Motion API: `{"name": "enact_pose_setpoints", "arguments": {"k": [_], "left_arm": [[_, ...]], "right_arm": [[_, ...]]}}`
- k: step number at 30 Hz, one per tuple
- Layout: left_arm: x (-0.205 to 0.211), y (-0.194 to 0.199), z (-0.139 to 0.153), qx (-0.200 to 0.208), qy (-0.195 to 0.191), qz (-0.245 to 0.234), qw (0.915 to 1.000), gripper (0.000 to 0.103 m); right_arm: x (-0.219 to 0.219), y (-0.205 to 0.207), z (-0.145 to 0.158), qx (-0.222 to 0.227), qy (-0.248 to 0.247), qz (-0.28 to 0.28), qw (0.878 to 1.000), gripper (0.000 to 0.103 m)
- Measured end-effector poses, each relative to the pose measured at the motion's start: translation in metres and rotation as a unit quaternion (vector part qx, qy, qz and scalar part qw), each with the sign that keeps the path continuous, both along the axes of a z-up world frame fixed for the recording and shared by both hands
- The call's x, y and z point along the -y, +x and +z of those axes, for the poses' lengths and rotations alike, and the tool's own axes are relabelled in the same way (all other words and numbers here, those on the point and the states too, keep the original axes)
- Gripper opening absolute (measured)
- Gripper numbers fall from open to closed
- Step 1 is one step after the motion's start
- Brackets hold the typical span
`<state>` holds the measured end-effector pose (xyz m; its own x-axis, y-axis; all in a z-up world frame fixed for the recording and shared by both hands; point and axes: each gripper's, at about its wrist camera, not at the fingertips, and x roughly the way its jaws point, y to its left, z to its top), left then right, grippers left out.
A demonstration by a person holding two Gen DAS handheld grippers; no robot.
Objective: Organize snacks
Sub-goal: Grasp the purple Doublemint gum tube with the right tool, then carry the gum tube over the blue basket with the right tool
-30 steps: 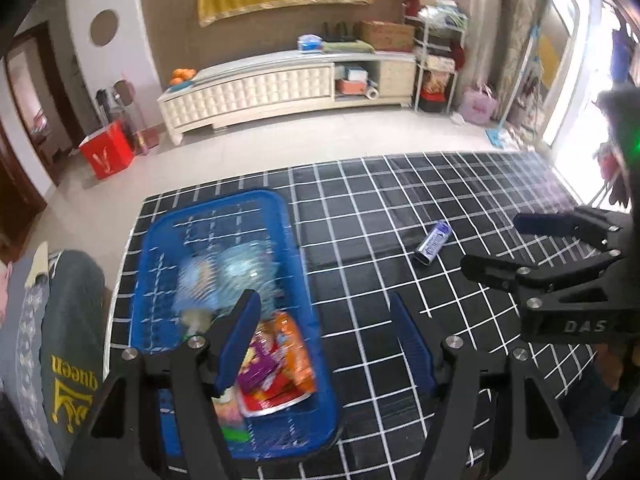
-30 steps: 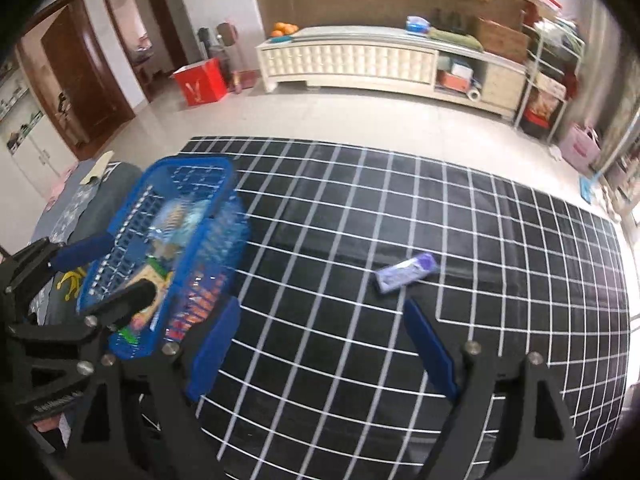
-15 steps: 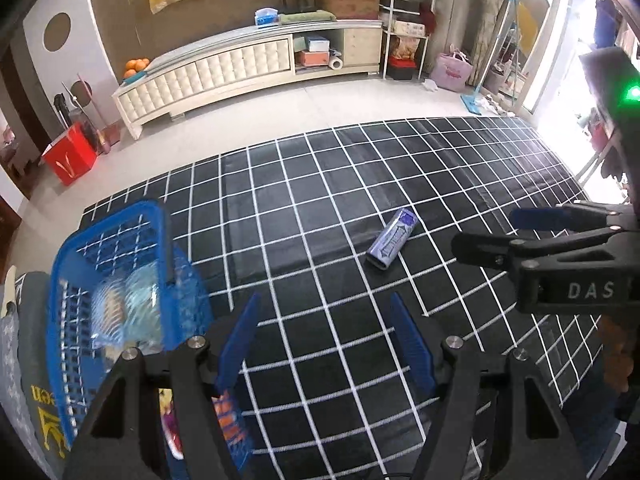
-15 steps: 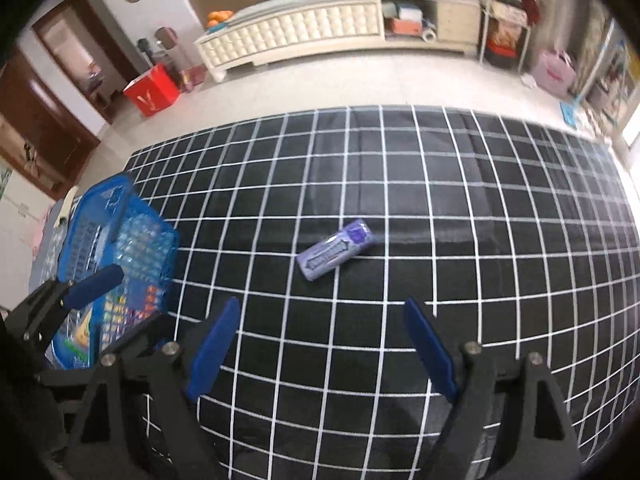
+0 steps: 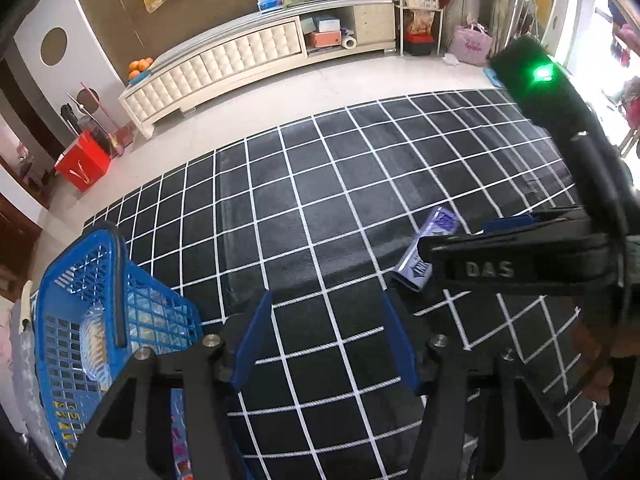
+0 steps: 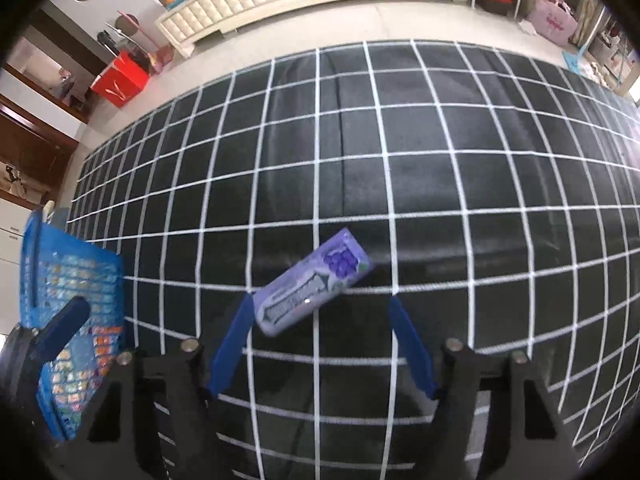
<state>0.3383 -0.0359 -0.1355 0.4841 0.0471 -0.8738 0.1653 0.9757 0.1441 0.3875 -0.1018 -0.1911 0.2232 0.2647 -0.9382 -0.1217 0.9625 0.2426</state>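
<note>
We work over a black mat [image 6: 360, 184] with a white grid of lines, which covers a large part of a pale tiled floor [image 5: 320, 88]. On the mat lies one purple snack pack [image 6: 312, 290], flat and turned at an angle, with a picture of grapes on its far end. Our right gripper [image 6: 320, 304] is low above it with its blue fingers [image 6: 232, 348] apart; the near end of the pack is just beside the left finger tip, and we cannot tell if they touch. Our left gripper [image 5: 324, 304] is also spread wide and holds nothing; it is over the bare mat. At the left edge of the mat is a blue basket [image 5: 80, 280] with colourful snack packs inside, well apart from the purple pack. Behind the mat, along the wall, is a long cream cabinet [image 5: 248, 52] with oranges [image 5: 140, 66] on its left end and boxes in the open shelves. A red bag [image 5: 82, 162] is on the floor near a dark wooden door, and a pink bag [image 5: 472, 42] is at the right side, near a metal shelf
</note>
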Motion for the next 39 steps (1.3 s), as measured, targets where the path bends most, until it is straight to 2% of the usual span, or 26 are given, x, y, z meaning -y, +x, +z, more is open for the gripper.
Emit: {"name": "enact_pose_setpoints", "arguments": {"k": [4, 6, 14, 19, 23, 25, 28, 34, 39], "left_arm": [[-0.005, 0.011, -0.013, -0.014, 0.0, 0.012, 0.9998, 0.05], [-0.009, 0.013, -0.016, -0.018, 0.0, 0.016, 0.9997, 0.048], [-0.019, 0.01, -0.019, -0.023, -0.007, 0.021, 0.9995, 0.048], [-0.018, 0.006, -0.019, -0.031, -0.022, 0.021, 0.9991, 0.048], [-0.015, 0.002, -0.021, -0.032, -0.007, 0.018, 0.9993, 0.048], [-0.017, 0.0, -0.023, -0.038, 0.0, 0.021, 0.9991, 0.048], [-0.021, -0.005, -0.021, -0.037, -0.006, 0.021, 0.9991, 0.048], [-0.027, -0.015, -0.012, -0.03, -0.02, 0.025, 0.999, 0.047], [-0.032, -0.03, 0.004, -0.013, -0.022, 0.03, 0.9992, 0.047]], "right_arm": [[0.004, 0.011, -0.018, -0.026, 0.014, -0.008, 1.0, 0.068], [0.003, 0.013, -0.013, -0.01, 0.008, -0.006, 1.0, 0.063], [-0.005, 0.004, -0.009, 0.006, -0.023, 0.028, 0.999, 0.061], [-0.021, -0.013, -0.007, 0.02, -0.055, 0.07, 0.996, 0.057], [-0.037, -0.037, -0.007, 0.044, -0.099, 0.117, 0.987, 0.044], [-0.04, -0.051, -0.006, 0.05, -0.103, 0.137, 0.984, 0.04], [-0.033, -0.065, -0.003, 0.044, -0.089, 0.134, 0.986, 0.037], [-0.013, -0.097, 0.025, 0.064, -0.07, 0.126, 0.987, 0.036], [-0.028, -0.116, 0.057, 0.091, -0.062, 0.126, 0.986, 0.036]]}}
